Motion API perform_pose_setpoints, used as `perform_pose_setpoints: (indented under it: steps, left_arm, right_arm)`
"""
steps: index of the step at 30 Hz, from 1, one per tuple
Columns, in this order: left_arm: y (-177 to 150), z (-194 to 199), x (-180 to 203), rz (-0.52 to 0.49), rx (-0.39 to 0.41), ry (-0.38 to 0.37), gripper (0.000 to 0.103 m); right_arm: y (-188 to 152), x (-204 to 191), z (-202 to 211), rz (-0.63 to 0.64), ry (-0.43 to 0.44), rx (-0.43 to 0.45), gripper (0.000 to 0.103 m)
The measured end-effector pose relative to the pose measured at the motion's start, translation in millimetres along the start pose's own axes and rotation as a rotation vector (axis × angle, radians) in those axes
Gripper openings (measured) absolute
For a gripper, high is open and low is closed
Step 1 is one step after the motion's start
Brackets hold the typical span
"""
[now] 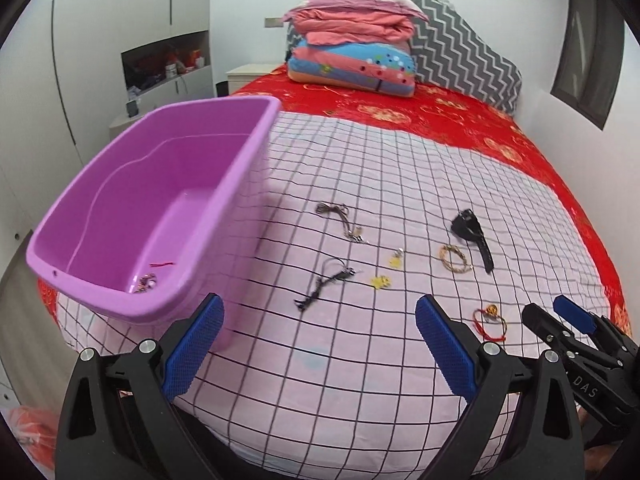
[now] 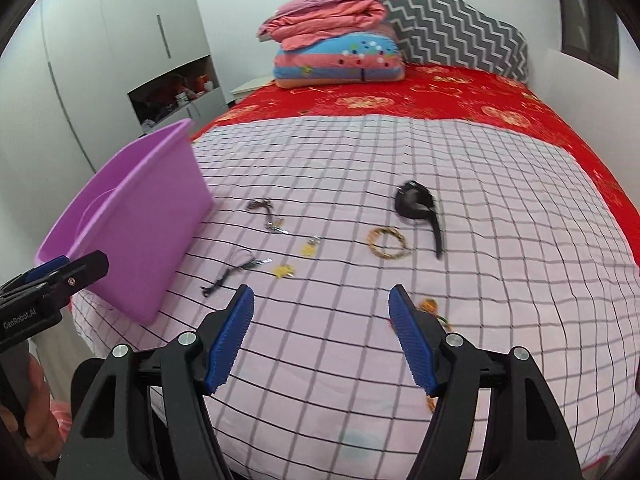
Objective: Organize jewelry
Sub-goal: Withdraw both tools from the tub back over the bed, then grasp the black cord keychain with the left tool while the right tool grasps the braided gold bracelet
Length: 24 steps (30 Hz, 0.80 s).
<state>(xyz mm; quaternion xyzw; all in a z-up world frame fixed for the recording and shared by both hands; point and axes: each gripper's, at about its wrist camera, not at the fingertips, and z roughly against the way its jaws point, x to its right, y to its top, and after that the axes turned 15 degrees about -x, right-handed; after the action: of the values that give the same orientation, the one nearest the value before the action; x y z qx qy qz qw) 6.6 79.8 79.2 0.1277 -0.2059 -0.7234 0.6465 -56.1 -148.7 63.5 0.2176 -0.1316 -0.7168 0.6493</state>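
A purple plastic tub (image 1: pixel 152 204) stands on a pink checked cloth (image 1: pixel 360 360) spread over a red bedspread (image 1: pixel 460 116), and it serves as the landmark. Inside the tub, on its floor near the closest wall, lie a small red string (image 1: pixel 163 265) and a little cluster of trinkets (image 1: pixel 147 282). Just right of the tub lies a dark cord with metal charms (image 1: pixel 344 222), and nearer than it a black cord with a ring (image 1: pixel 328 280). Further right of the tub are two small yellow charms (image 1: pixel 382 281), then a woven bangle (image 1: pixel 454 259) and a black watch (image 1: pixel 472 236) touching or almost touching it. Farthest right, and closest to the cameras, lies a red string bracelet (image 1: pixel 490 322). The left gripper (image 1: pixel 316 356) hangs beside the tub's near corner, jaws spread apart with nothing between them. The right gripper (image 2: pixel 322 336) hovers well right of the tub above bare cloth, jaws likewise wide and empty, its right finger (image 2: pixel 412 344) partly covering the bracelet. Folded quilts (image 1: pixel 352 48) sit beyond the tub at the bed's head
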Motion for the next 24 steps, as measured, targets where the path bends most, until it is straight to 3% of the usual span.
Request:
perform_pose_setpoints:
  steps: [12, 24]
  left_arm:
    - [-13, -55, 25, -0.036, -0.080, -0.003, 0.095]
    - [2, -118, 7, -0.002, -0.135, 0.037, 0.095]
  right_arm:
    - [-50, 74, -25, -0.156, -0.080, -0.050, 0.067]
    - [-38, 89, -83, -0.143, -0.094, -0.108, 0.067]
